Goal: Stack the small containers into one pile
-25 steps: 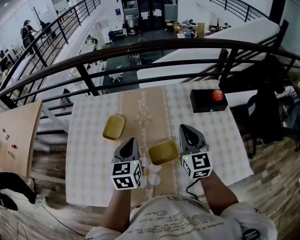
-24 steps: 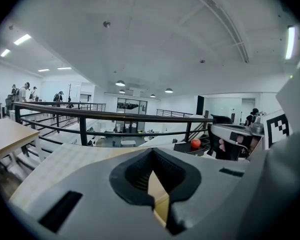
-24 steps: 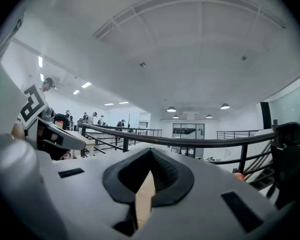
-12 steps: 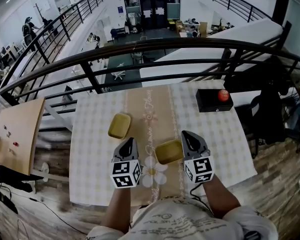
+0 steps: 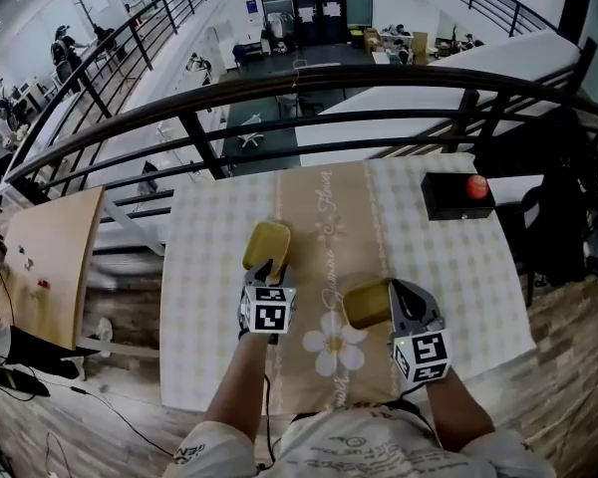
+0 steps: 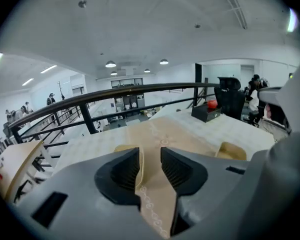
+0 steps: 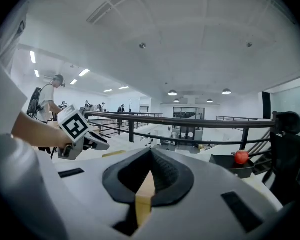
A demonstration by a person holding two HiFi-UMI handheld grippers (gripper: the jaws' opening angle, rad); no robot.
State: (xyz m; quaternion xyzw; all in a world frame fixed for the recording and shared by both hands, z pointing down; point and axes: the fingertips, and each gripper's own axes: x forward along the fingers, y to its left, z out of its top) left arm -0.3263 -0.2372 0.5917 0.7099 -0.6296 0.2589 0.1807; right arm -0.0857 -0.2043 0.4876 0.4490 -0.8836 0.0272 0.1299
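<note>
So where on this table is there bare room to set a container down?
Free: the checked cloth left of the far container; the runner beyond it; the cloth between the black box and right gripper. Crowded: the near runner, with the left gripper at the far container and the right holding the other container.

The tabletop (image 5: 204, 297) lies open at 9 and 3 o'clock of the runner (image 5: 324, 227). A black box (image 5: 456, 199) stands at 1 o'clock, and a railing (image 5: 379, 83) bars the far side at 12. Between the far container (image 5: 267, 239) and the near container (image 5: 366, 303) the strip seems passable, though the left claw (image 5: 265, 269) covers part.
</note>
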